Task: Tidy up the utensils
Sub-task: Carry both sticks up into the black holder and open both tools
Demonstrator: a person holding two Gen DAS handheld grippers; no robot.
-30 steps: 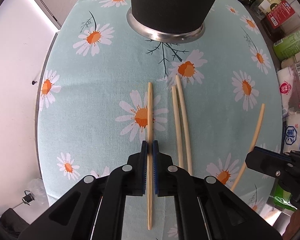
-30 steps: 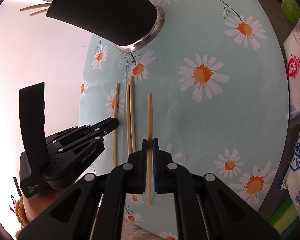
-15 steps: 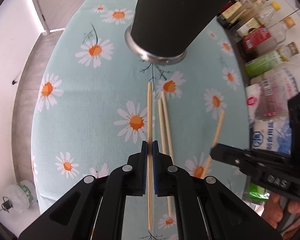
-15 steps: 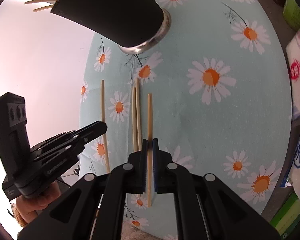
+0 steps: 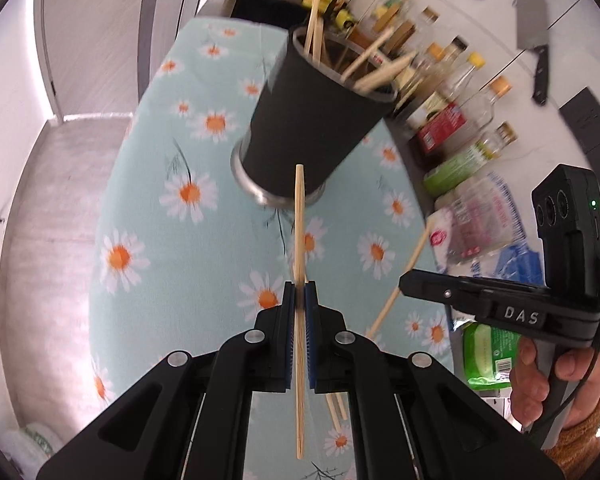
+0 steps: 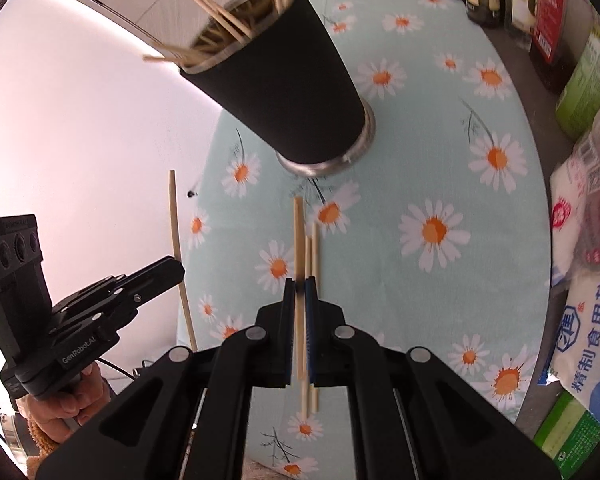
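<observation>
Right now both grippers clamp one thin pale wooden chopstick each. Left gripper (image 5: 299, 300) has its fingers pressed on a chopstick (image 5: 299, 216) approx mid-length, tip pointing toward the black tapered utensil cup w/ steel base (image 5: 320, 120). Right gripper (image 6: 299, 294) pinches a second chopstick (image 6: 298, 236) the same way. Two more pale chopsticks (image 6: 313, 248) lie side by side on the daisy-print teal tablecloth (image 6: 440, 168), just beside the right one. Cup already holds a bundle of sticks.

Handling, my guess: sticks are v. light, stiff, smooth, so may swivel or slip in the pads. Mid-length grip balances them; tip down needs care at the crowded rim.
</observation>
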